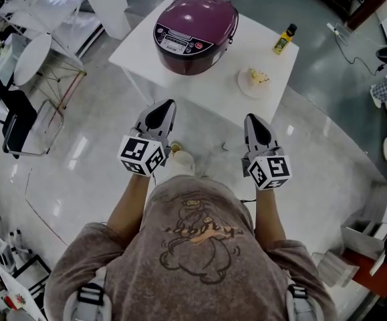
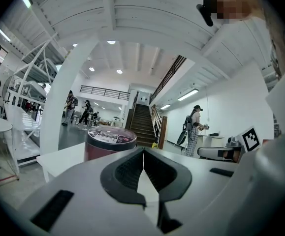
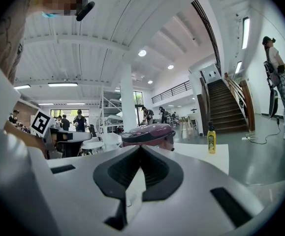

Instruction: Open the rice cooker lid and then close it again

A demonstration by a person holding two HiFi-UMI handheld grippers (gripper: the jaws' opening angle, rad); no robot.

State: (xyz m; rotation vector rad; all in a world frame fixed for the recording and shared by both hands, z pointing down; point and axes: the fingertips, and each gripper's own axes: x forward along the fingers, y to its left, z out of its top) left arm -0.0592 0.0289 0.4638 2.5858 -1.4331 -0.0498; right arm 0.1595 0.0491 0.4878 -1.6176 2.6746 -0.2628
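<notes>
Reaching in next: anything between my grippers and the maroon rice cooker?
Nothing visible: only bare white table separates left gripper and right gripper from the maroon round rice cooker; the white plate sits aside.

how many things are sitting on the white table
3: rice cooker on the left, yellow bottle at the far right corner, plate with food by the near right edge.

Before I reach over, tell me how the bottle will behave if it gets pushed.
The bottle stands upright, tall and narrow, so a high push would probably tip it. It looks filled with yellow liquid, so likely weighty for its size. It stands near the edge of the table, so it might fall off.
</notes>
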